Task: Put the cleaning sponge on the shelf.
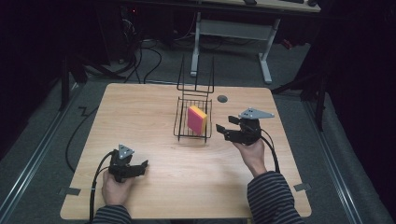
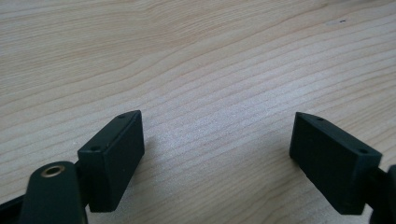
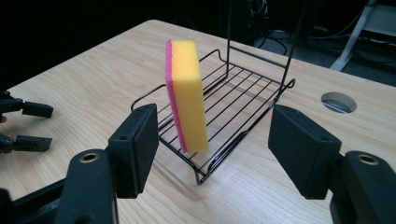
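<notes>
The wooden tabletop point(image 1: 154, 107) carries a black wire rack point(image 1: 193, 133) standing near the middle of its far edge, a little toward the right. A yellow-and-pink sponge point(image 1: 196, 119) stands upright on edge inside the rack, leaning on nothing that can be made out. The right gripper point(image 1: 224, 131) hovers just beside the rack's right side, its fingers point(image 3: 135, 149) released and spread, nothing between them; the sponge is ahead of them, apart. The left gripper point(image 1: 142, 166) rests near the near-left corner, well apart from the rack, its fingers point(image 2: 114, 156) spread wide over bare wood.
</notes>
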`<act>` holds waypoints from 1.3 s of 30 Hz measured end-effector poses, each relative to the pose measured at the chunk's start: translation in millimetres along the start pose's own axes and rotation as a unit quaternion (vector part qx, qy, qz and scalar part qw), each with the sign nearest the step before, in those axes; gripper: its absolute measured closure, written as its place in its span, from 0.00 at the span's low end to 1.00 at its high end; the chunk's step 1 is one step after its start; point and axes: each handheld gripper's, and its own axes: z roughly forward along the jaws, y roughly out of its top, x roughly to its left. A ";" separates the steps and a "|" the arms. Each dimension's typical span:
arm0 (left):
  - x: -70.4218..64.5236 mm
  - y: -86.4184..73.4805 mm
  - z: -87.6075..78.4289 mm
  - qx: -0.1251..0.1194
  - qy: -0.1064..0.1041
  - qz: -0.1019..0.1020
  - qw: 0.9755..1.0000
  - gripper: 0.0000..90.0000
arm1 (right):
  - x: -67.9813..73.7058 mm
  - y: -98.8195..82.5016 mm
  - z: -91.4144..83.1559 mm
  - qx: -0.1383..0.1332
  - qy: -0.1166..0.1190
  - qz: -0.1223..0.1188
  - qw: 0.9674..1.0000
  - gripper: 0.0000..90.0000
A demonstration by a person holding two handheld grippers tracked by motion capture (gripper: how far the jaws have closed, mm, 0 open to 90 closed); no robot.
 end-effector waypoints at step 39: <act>-0.1 0.0 0.0 0.000 0.000 0.000 1.000 0.20 | -18.8 -39.2 -74.5 -0.042 -0.037 0.044 0.997 0.40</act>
